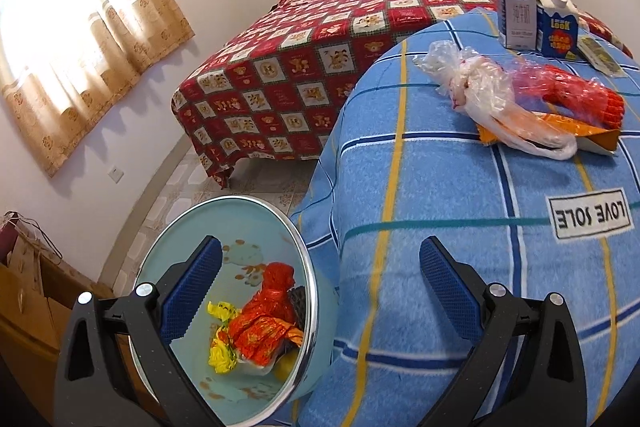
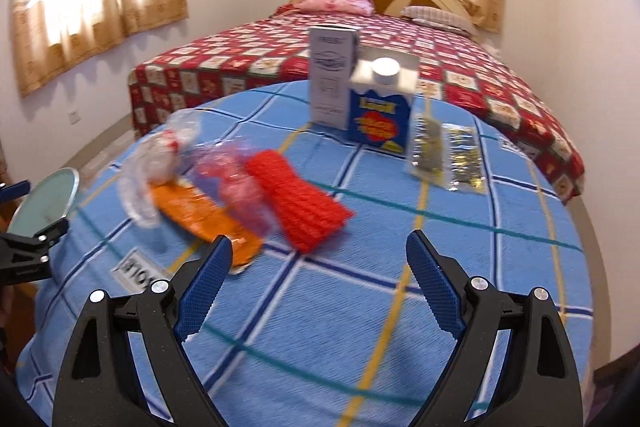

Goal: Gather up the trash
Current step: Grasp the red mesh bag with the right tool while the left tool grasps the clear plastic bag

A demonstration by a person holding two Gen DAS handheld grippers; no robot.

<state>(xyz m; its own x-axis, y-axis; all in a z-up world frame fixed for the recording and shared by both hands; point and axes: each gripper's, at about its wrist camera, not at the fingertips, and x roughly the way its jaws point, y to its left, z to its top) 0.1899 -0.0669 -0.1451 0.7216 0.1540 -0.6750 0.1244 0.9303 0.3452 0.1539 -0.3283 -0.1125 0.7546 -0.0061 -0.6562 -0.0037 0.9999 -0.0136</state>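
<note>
The left tool (image 1: 320,283) is wide open and holds nothing. One blue finger (image 1: 192,291) is over the bin (image 1: 180,251) and the other is over the blue blanket (image 1: 420,187). The bin is light blue with a shiny rim, and it sits just beside the left edge of the blanket-covered bench. Inside the bin lie a red crinkly wrapper (image 1: 268,323) and a yellow wrapper (image 1: 222,347).

The right tool (image 2: 320,283) is wide open too, with nothing between its fingers. It hangs over the near part of the blanket (image 2: 340,307). The trash lies ahead of it and a little to its left. Closest is the orange wrapper (image 2: 200,215), which lies flat just in front of the tool's left finger. A clear plastic bag (image 2: 160,155) lies on its far end. Beside them is a red knobbly piece (image 2: 304,207) with a pinkish clear wrap (image 2: 236,183) against it.

Farther away, near the far edge of the bench, a tall white carton (image 2: 332,79) stands upright. A blue carton (image 2: 380,111) with a white cap stands touching it on the right. Two clear packets (image 2: 444,151) lie flat just right of the blue carton.

Behind the bench is a bed with a red patterned cover (image 2: 280,51) and two pillows. Curtains (image 1: 80,39) hang at the bright window on the left.
</note>
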